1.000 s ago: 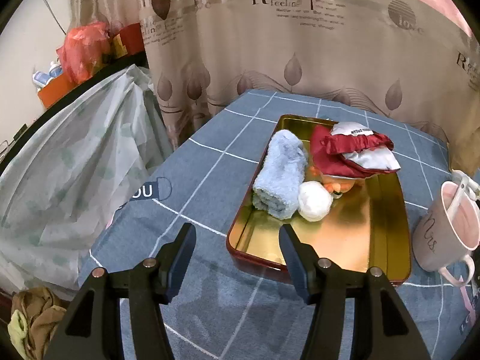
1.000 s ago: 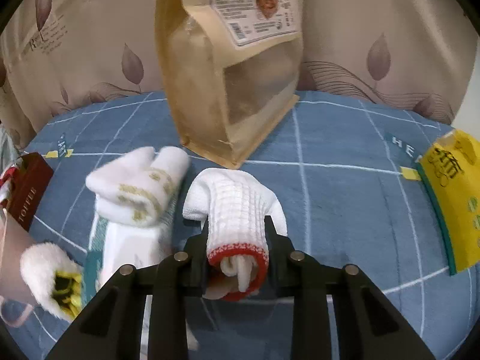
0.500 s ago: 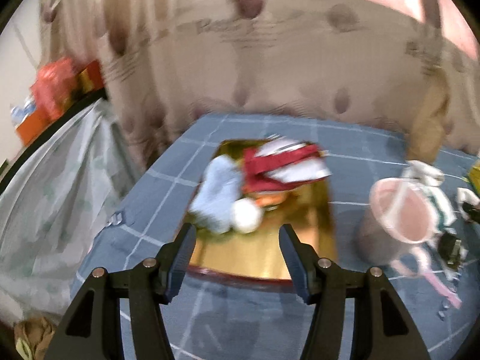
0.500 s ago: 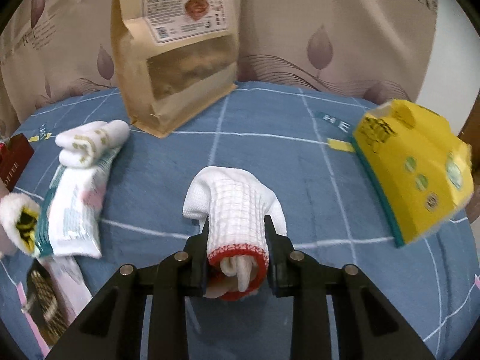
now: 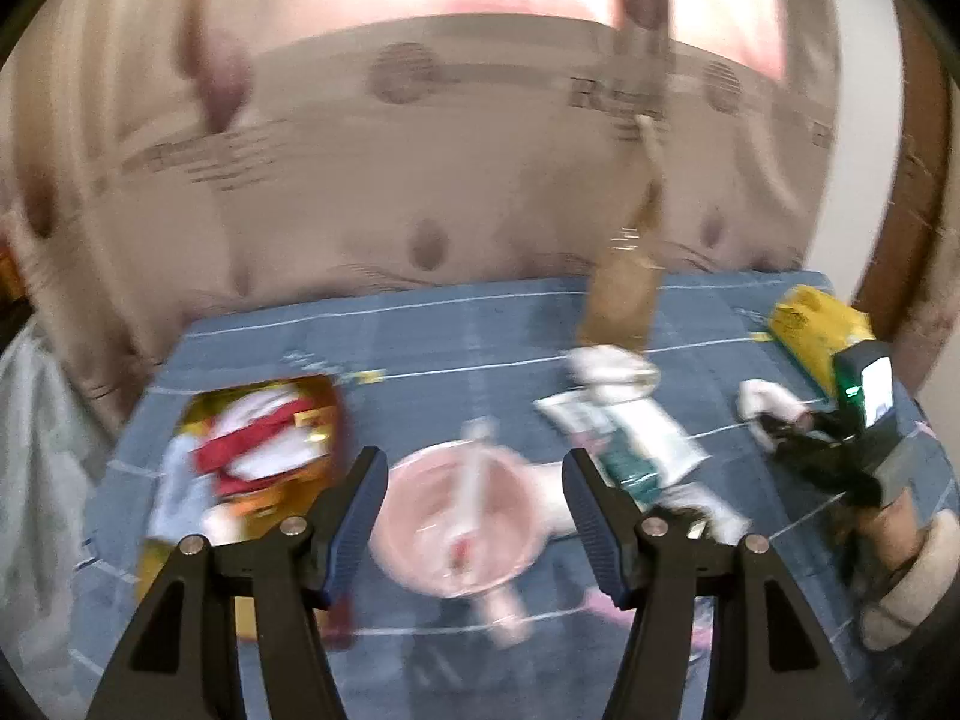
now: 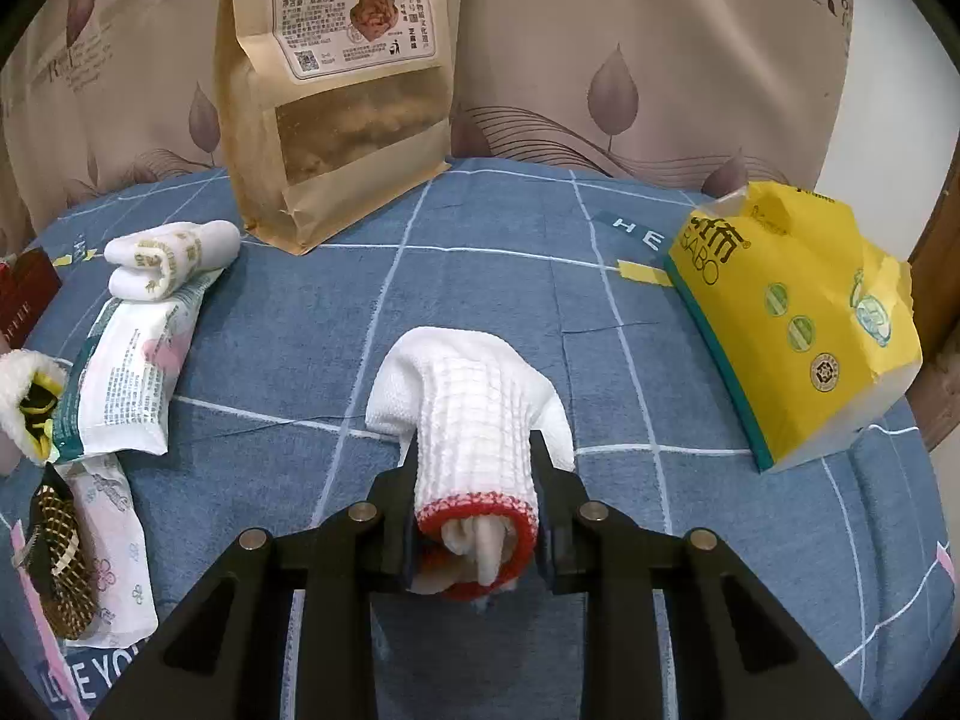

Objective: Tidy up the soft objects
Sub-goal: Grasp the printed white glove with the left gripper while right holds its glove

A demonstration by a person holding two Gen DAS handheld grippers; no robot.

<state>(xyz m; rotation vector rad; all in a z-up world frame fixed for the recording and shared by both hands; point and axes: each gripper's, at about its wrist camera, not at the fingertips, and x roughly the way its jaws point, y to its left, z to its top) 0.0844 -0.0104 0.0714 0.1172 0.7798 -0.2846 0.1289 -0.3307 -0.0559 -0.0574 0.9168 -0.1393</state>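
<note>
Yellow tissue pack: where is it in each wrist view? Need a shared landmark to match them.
Left wrist: yellow tissue pack lies at the far right on the blue cloth, blurred, just behind the right tool's camera body.
Right wrist: the pack lies right of centre, tilted, to the right of the held white glove.
Shared landmark: the brown snack bag standing at the cloth's far edge before the curtain.

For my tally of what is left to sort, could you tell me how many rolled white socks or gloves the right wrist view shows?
2: a red-cuffed white glove clamped in the right gripper, and a rolled white sock far left, resting on a wipes pack. Others may be hidden.
</note>
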